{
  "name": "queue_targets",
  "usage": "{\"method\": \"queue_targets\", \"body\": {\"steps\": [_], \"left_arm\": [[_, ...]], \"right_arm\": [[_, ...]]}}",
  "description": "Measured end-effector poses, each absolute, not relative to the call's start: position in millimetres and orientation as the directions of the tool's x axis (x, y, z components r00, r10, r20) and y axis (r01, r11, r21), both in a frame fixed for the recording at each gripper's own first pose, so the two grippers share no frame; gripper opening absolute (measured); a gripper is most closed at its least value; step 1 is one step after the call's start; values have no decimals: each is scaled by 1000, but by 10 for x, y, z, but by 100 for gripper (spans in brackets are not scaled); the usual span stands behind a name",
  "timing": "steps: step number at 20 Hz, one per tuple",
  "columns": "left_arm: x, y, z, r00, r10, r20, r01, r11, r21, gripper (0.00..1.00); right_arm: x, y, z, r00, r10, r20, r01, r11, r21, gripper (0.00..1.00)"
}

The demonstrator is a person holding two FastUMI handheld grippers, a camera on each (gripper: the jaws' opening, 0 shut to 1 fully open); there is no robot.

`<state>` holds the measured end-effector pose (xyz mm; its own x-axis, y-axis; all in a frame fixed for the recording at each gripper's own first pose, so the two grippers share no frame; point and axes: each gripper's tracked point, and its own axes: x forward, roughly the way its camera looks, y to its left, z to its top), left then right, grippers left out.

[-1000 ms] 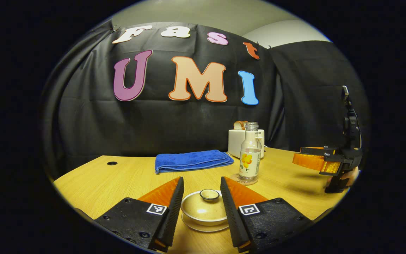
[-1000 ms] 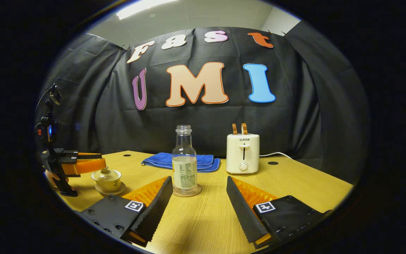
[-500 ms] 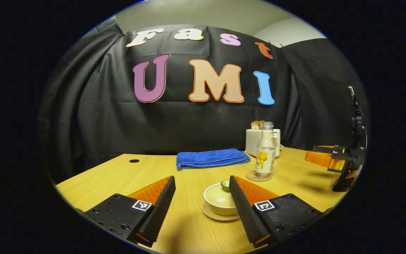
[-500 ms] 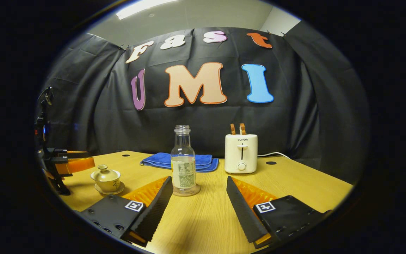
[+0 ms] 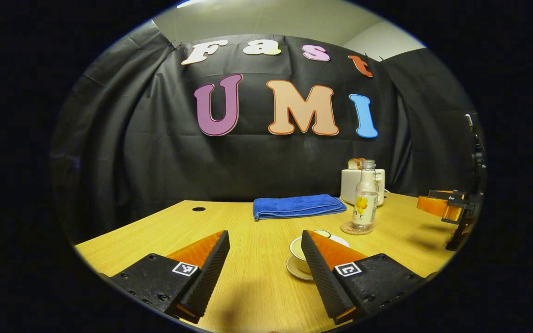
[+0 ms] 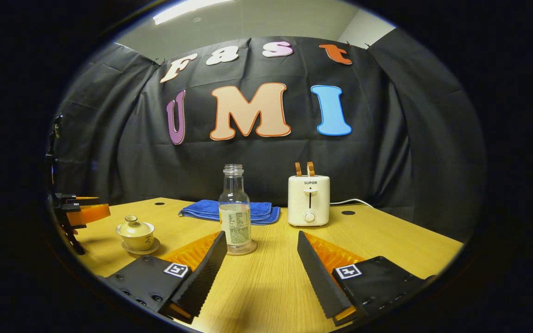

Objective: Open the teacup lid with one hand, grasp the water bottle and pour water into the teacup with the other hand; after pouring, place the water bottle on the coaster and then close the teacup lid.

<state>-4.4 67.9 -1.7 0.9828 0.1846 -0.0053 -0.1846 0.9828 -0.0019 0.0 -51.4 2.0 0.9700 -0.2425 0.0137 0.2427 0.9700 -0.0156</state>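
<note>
Since a second ago the left gripper (image 5: pixel 265 273), jaws apart, has drifted left off the lidded teacup (image 6: pixel 135 231); task looks finished.

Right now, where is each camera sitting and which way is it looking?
Left gripper view: rides on the left gripper, low over the table, facing the booth wall; its two open fingers show at the bottom, the teacup by one finger.
Right gripper view: rides on the right gripper, also facing the wall; its open fingers show, the water bottle ahead.
Shared: teacup, water bottle, blue towel, toaster, and each sees the other gripper at its edge.
</note>
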Motion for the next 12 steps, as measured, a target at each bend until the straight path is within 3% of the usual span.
{"method": "queue_targets", "body": {"steps": [12], "left_arm": [[-50, 704, -17, 981, 194, -5, -194, 981, -2, 91]], "right_arm": [[-7, -521, 14, 970, -243, 14, 243, 970, -17, 92]]}}
